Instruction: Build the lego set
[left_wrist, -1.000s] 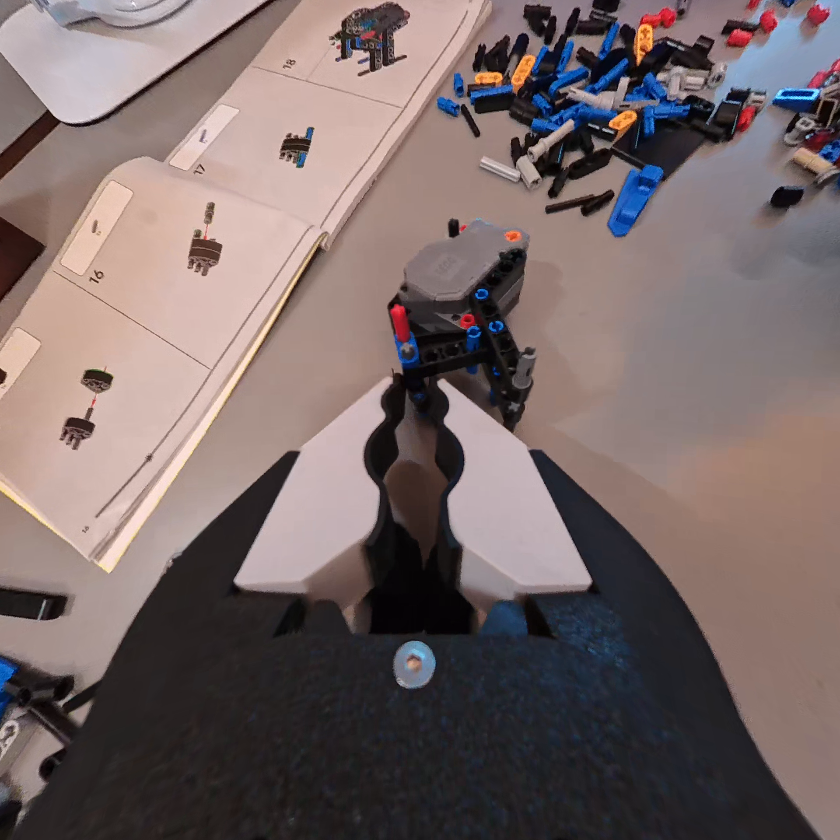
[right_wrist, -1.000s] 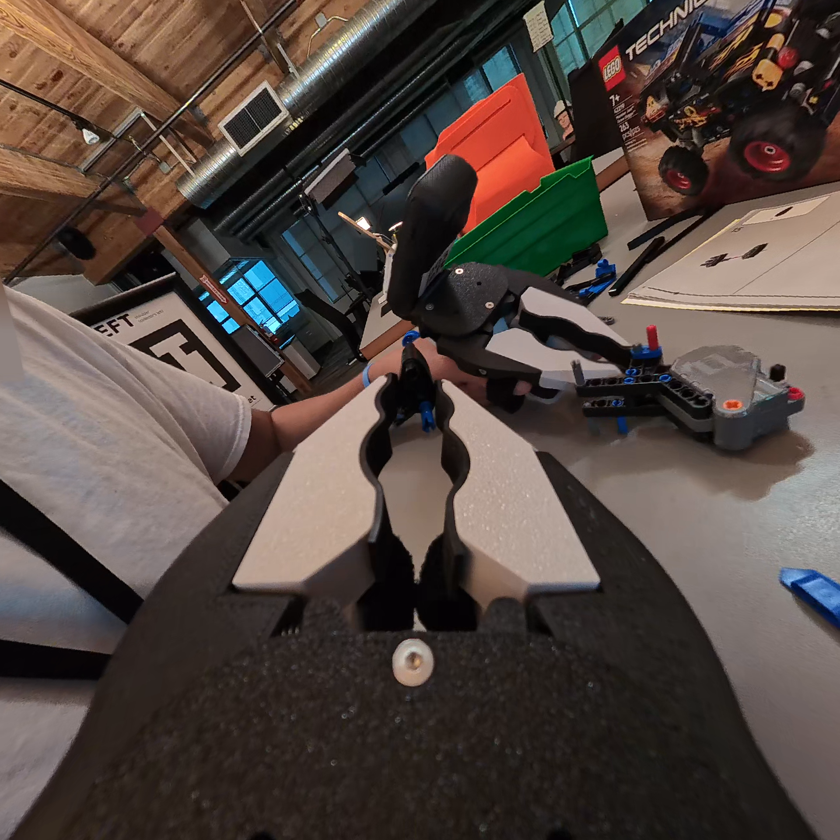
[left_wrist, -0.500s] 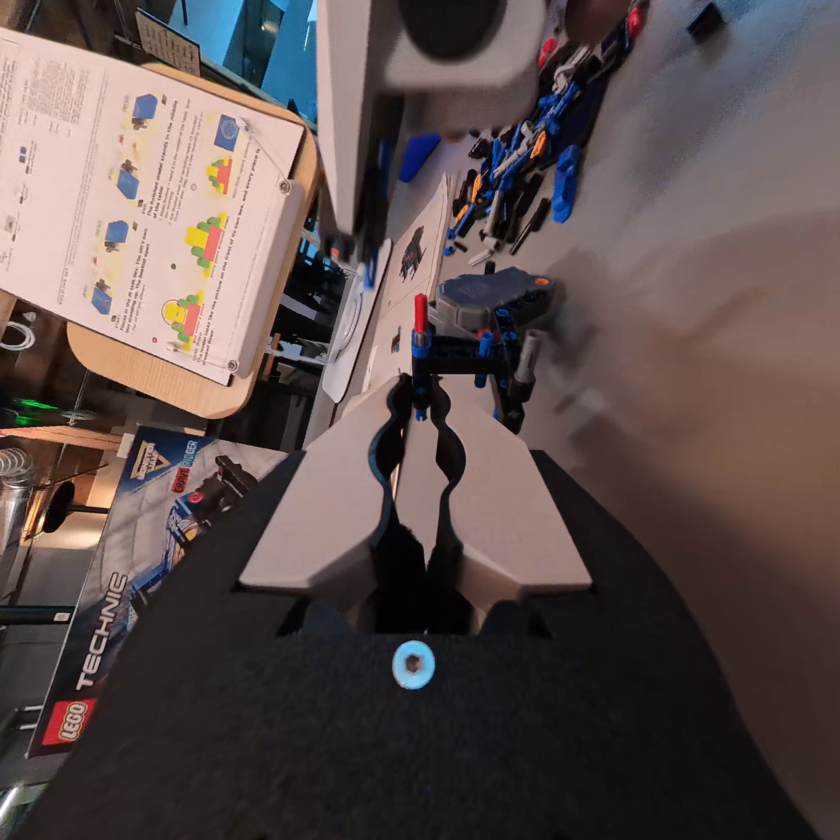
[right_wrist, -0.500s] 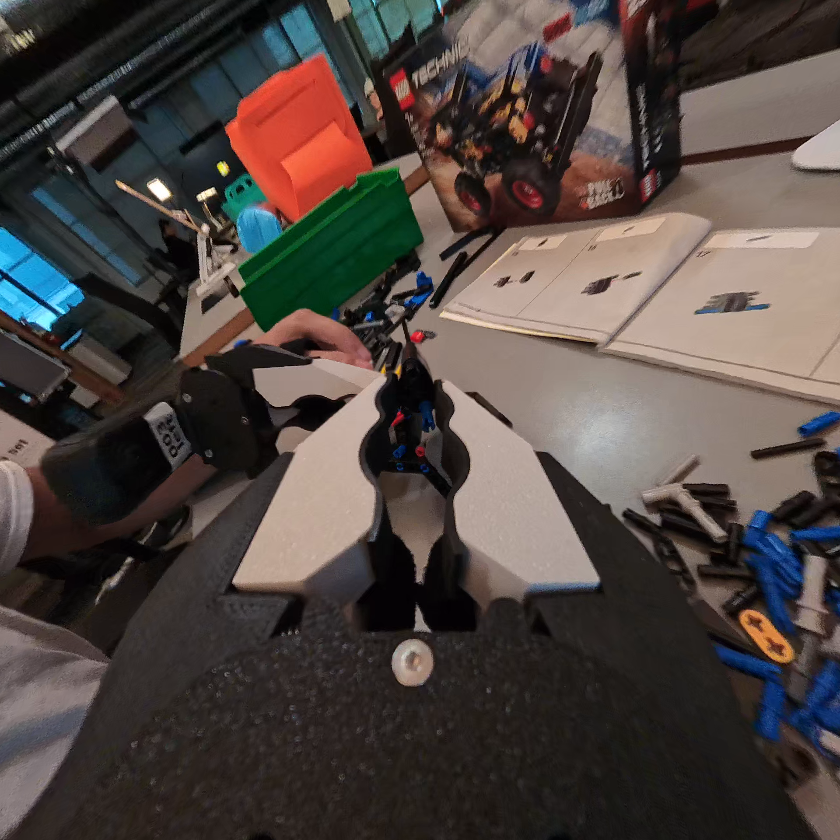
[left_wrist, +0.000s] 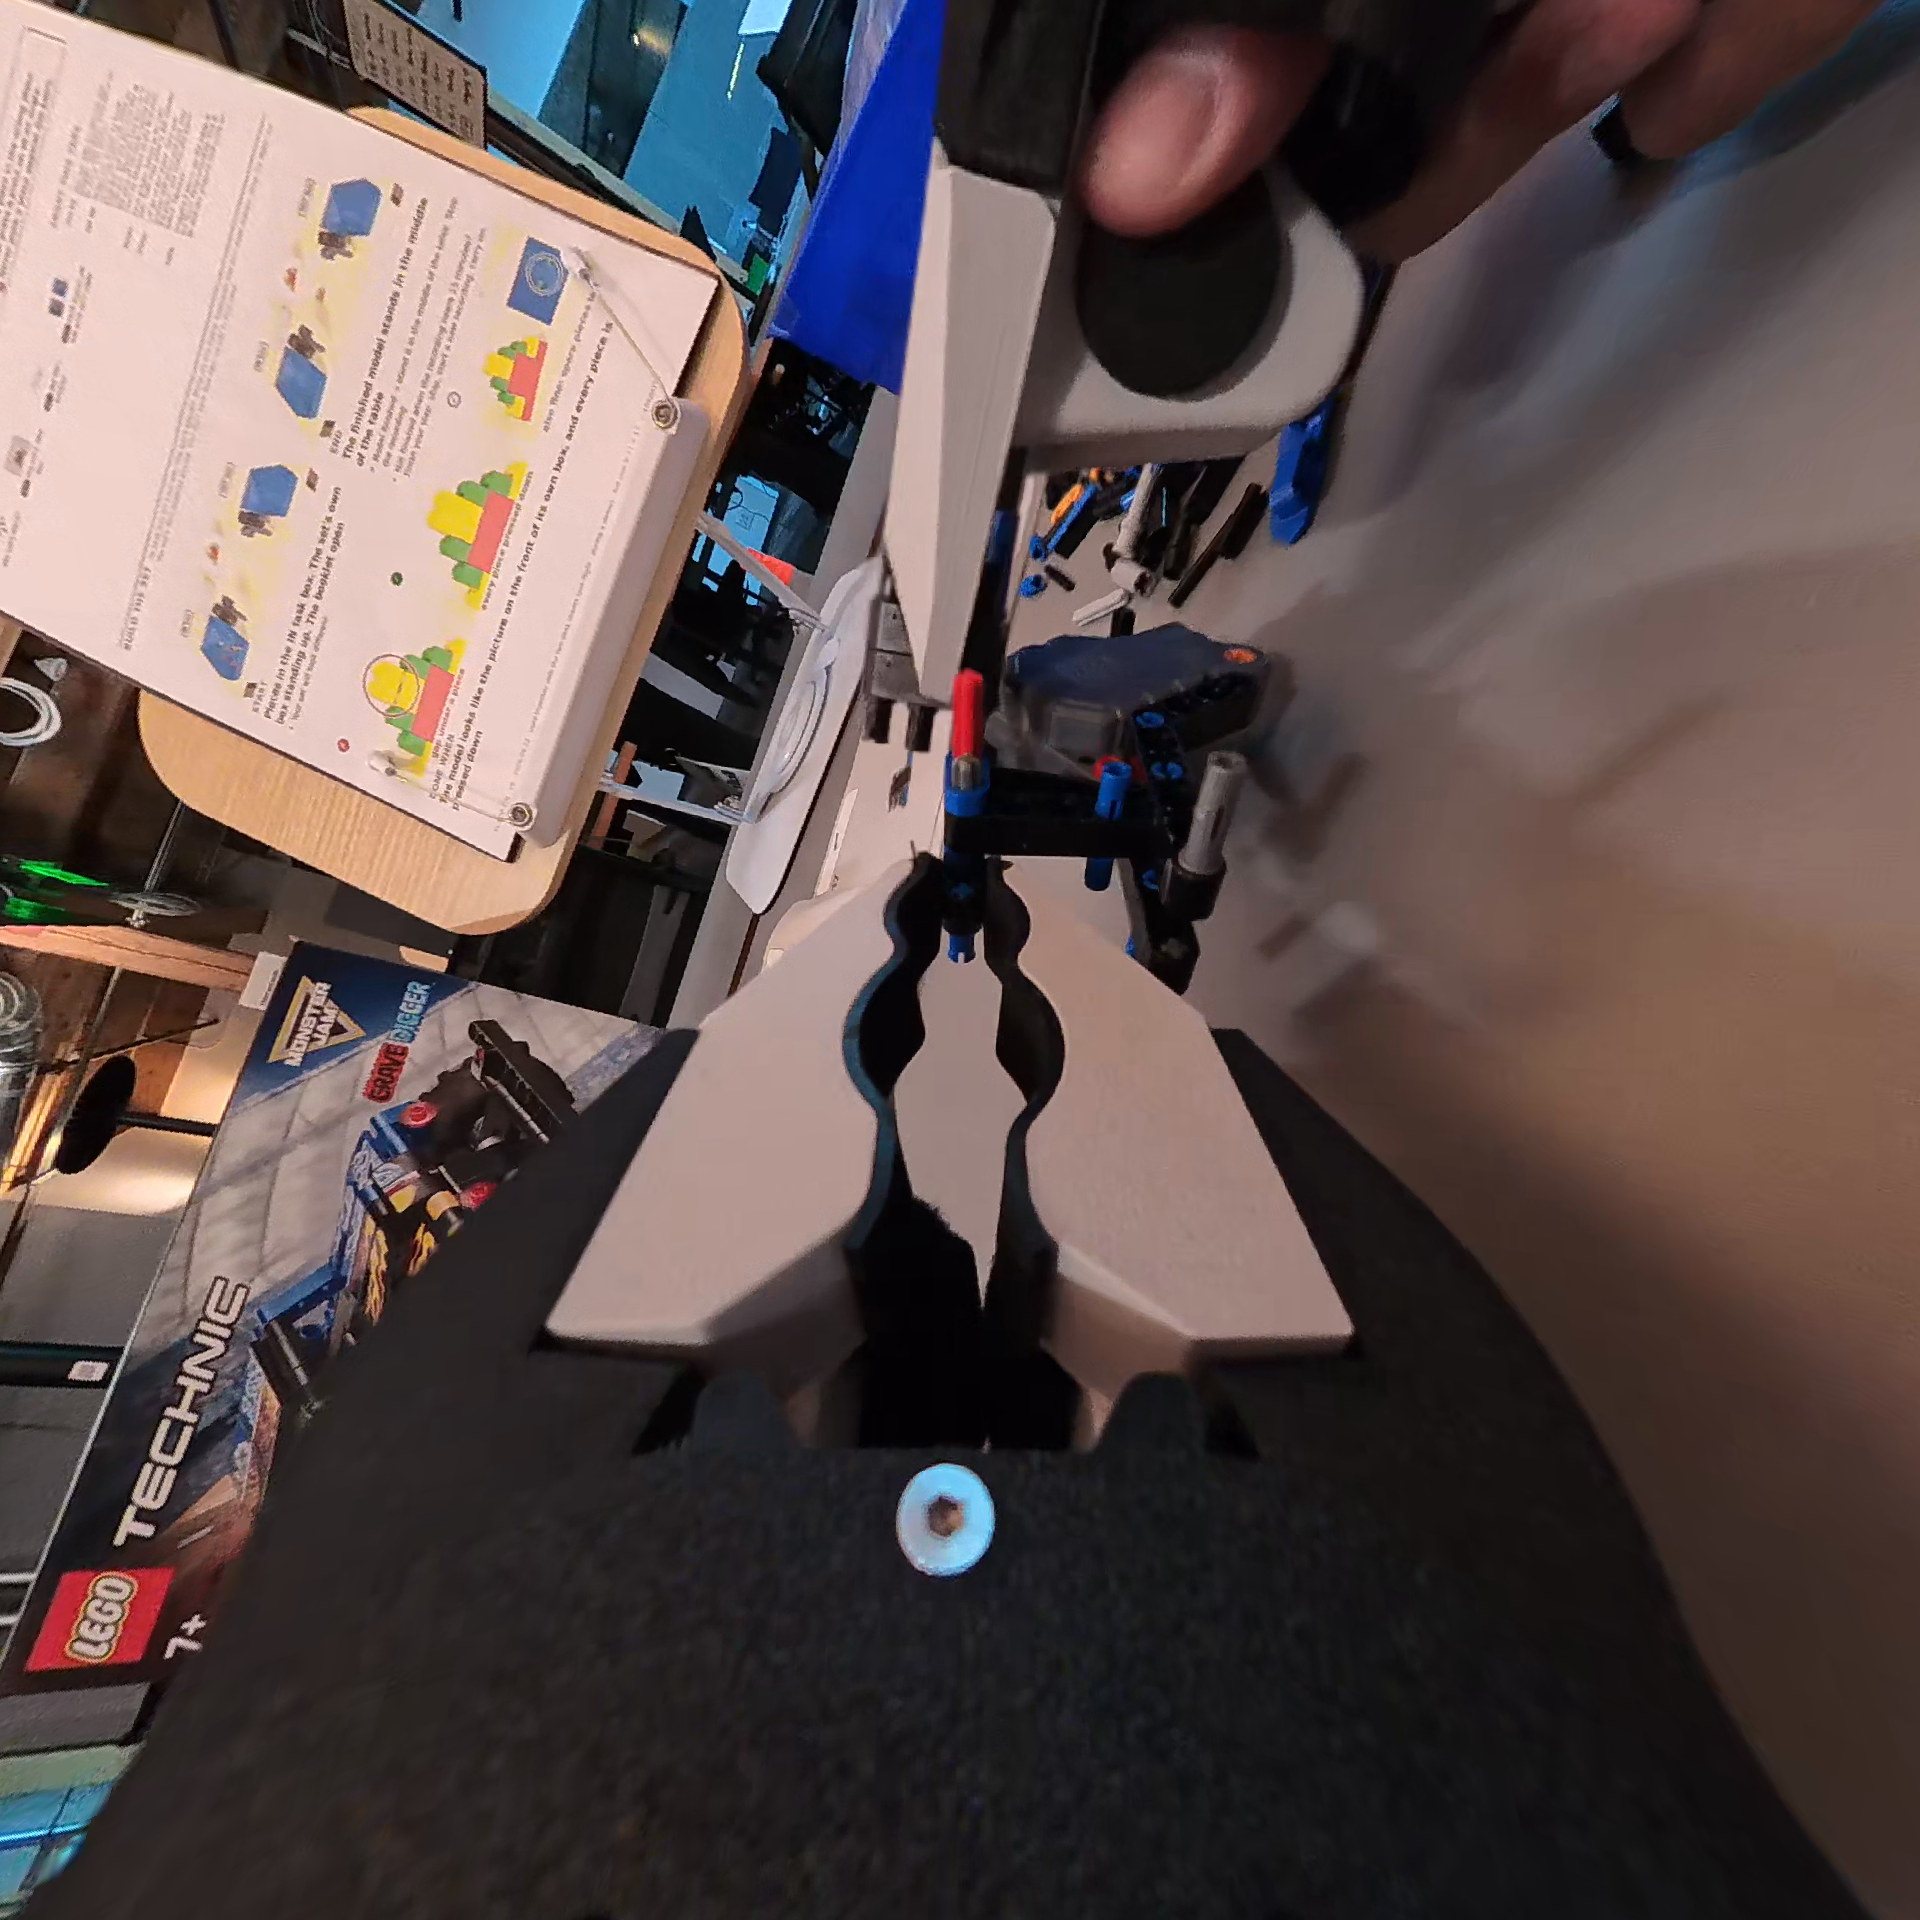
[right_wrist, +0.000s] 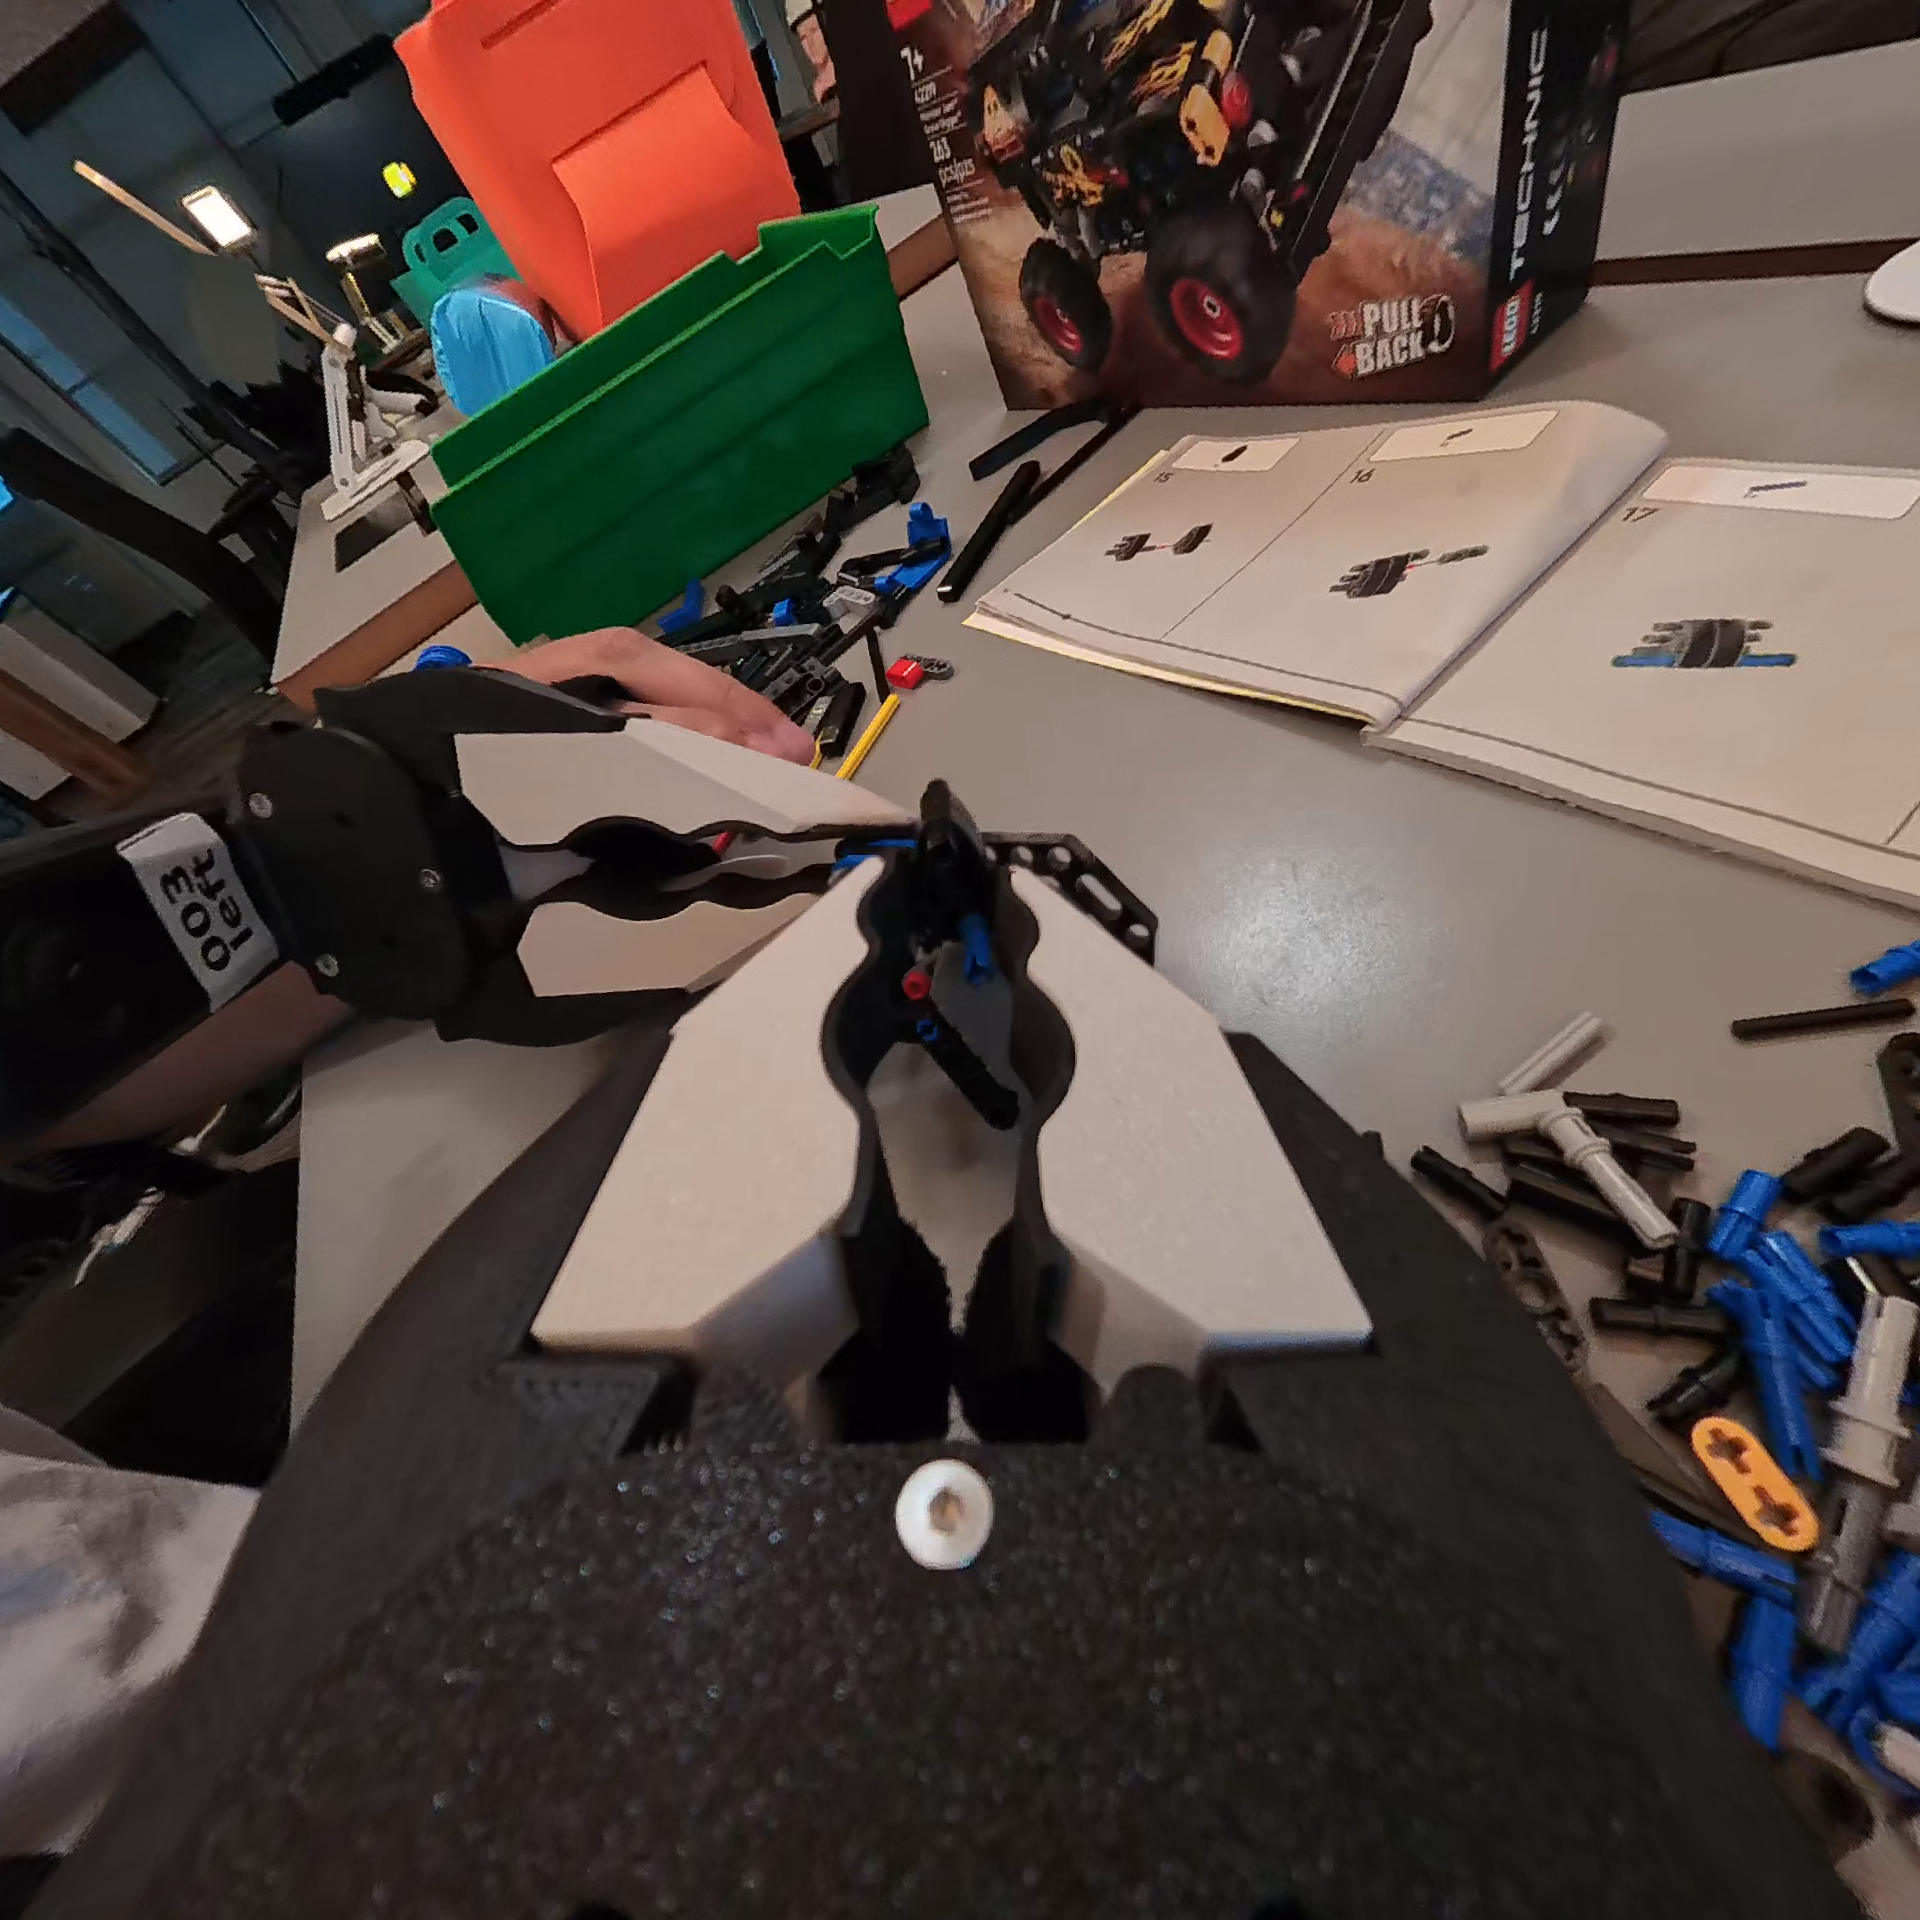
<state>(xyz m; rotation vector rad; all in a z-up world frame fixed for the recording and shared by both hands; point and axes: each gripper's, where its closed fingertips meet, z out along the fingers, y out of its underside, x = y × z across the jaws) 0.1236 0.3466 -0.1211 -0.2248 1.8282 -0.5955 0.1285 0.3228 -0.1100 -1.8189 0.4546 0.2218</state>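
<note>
Black-and-grey lego assembly (left_wrist: 1081, 790) with blue pins sits pinched at one edge in my left claw (left_wrist: 961, 920); my right claw (right_wrist: 951, 914) clamps a small black piece against it.

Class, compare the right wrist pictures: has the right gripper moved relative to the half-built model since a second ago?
Yes. The right gripper has closed in on the half-built model, which now sits between its fingers, whereas earlier it lay farther off on the table.

Right hand-held gripper (right_wrist: 951, 883) clamping lego assembly (right_wrist: 961, 997)
</note>
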